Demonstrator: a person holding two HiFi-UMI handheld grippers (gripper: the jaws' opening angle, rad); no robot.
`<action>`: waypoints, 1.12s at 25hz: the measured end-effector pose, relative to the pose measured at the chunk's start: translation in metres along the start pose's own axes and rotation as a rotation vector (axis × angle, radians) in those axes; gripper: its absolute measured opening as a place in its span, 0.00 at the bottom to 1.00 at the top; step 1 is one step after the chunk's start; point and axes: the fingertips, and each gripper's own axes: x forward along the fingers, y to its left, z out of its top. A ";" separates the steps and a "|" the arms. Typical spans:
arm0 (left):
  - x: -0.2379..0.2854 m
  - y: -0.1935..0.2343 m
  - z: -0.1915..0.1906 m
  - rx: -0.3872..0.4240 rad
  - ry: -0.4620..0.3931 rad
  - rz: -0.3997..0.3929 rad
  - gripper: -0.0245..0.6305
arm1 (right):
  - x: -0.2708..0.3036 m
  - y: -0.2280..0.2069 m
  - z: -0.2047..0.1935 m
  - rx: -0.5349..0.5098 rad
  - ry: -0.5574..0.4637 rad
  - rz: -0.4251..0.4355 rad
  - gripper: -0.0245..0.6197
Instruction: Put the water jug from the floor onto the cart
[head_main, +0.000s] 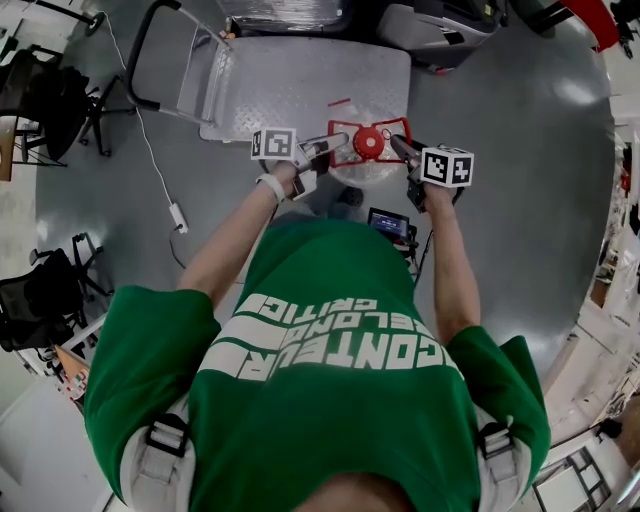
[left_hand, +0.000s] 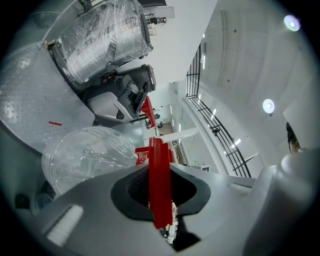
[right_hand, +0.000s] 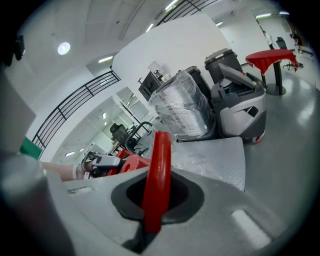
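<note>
The water jug (head_main: 366, 168) is clear plastic with a red cap (head_main: 368, 143) and a red carrying handle (head_main: 348, 132) round its neck. It hangs at the near edge of the grey cart deck (head_main: 300, 85). My left gripper (head_main: 336, 147) is shut on the handle's left side, my right gripper (head_main: 400, 149) on its right side. In the left gripper view the red handle bar (left_hand: 159, 150) stands between the jaws of the left gripper (left_hand: 160, 197), with the jug's clear body (left_hand: 87, 157) just beyond. In the right gripper view the right gripper (right_hand: 156, 200) clamps the red bar (right_hand: 159, 155).
The cart's black push bar (head_main: 150, 55) rises at its left end. Behind the cart stand a film-wrapped machine (right_hand: 182, 107) and a grey bin-like machine (right_hand: 240, 107). A white cable with an adapter (head_main: 178, 215) lies on the floor; office chairs (head_main: 50, 100) stand at the left.
</note>
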 end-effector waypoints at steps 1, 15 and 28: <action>0.006 0.000 0.000 0.000 -0.004 0.002 0.13 | -0.002 -0.005 0.002 -0.004 0.000 0.003 0.03; 0.019 -0.002 0.000 -0.003 0.014 0.002 0.13 | -0.010 -0.016 0.007 0.011 0.002 0.036 0.03; 0.036 0.010 0.034 -0.033 0.045 -0.015 0.13 | 0.002 -0.034 0.033 0.023 0.023 0.000 0.03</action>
